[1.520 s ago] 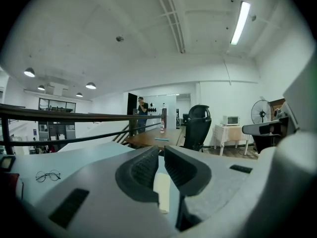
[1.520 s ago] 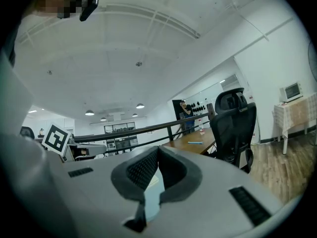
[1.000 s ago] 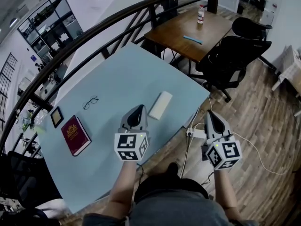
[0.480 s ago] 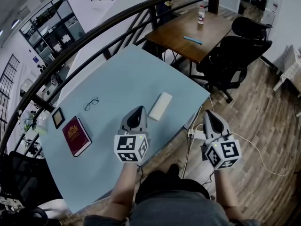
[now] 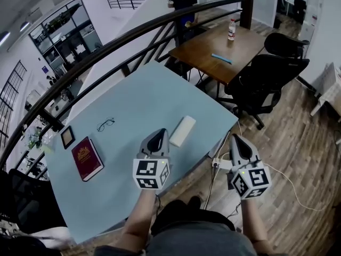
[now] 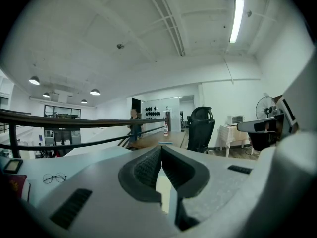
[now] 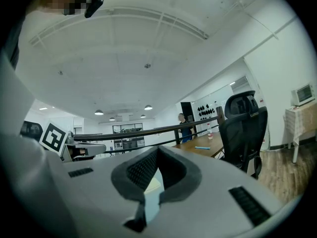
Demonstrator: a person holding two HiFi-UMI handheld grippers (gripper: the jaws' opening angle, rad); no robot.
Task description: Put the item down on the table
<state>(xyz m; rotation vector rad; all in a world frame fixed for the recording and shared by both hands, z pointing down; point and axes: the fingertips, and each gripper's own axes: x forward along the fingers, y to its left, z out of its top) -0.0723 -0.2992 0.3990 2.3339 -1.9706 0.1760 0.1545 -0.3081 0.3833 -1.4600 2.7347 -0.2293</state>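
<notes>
A white oblong item (image 5: pixel 182 130) lies flat on the light blue table (image 5: pixel 133 95), near its right edge. My left gripper (image 5: pixel 158 136) hovers over the table just left of the item, apart from it, jaws shut and empty. In the left gripper view the jaw tips (image 6: pixel 161 150) meet, and the white item (image 6: pixel 162 192) shows through the gap beneath them. My right gripper (image 5: pixel 236 139) hangs off the table's right edge over the wooden floor, also shut with nothing in it. Its tips (image 7: pixel 157 150) meet in the right gripper view.
On the table's left part lie glasses (image 5: pixel 105 124), a red book (image 5: pixel 86 158) and a small black-framed object (image 5: pixel 67 137). A dark railing (image 5: pixel 106 47) runs behind. Beyond are a brown table (image 5: pixel 213 47) with a bottle (image 5: pixel 232 30), a black office chair (image 5: pixel 272 63) and a floor power strip (image 5: pixel 219 163).
Both grippers stay shut and nearly where they were. The head view has tilted a little, bringing a person behind the railing more into view.
</notes>
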